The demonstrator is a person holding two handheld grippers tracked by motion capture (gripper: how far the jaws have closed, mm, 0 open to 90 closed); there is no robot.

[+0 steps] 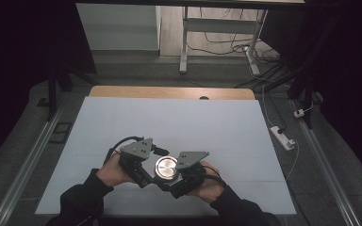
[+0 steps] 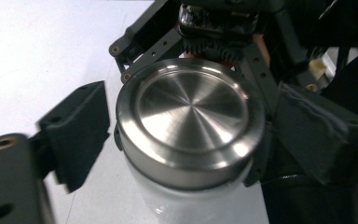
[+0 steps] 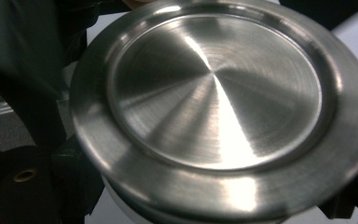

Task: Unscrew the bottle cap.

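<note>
1. Nearest the high camera, at the near edge: dark sleeves [image 1: 82, 197], then left hand [image 1: 111, 172] and right hand [image 1: 207, 186], each around a gripper.
2. Between them, near the table's [image 1: 169, 117] near edge and about mid-width: jar [image 2: 186, 200] with pale frosted body and brushed steel lid [image 2: 191, 116], upright, lid on.
3. Right gripper [image 1: 172, 181]: clamped tight on the jar just under the lid, seemingly steadying it.
4. Left gripper [image 1: 158, 176]: jaws set either side of the lid, right one against the rim, left one just off it; no grip yet.
5. Likely step in hand: seizing the lid to unscrew it. To do it well:
   - Centre the lid between the pads before squeezing, so as not to shove the jar sideways.
   - Take the lid by its side wall, level with the rim, not by the top bevel, where smooth steel would probably slip.
   - Keep the right clamp firm and low, clear of the lid's skirt.
   - Turn about the jar's upright axis, without tilting or lifting.
6. Hard to make out:
   - Contents of the jar, behind frosted wall.
   - Foot of the jar, cut off in both gripper views; resting on the table or lifted, impossible to tell.
   - Left jaw blurred in the left gripper view, so exact gap uncertain.
   - Thread or push fit under the lid: hidden.
</note>
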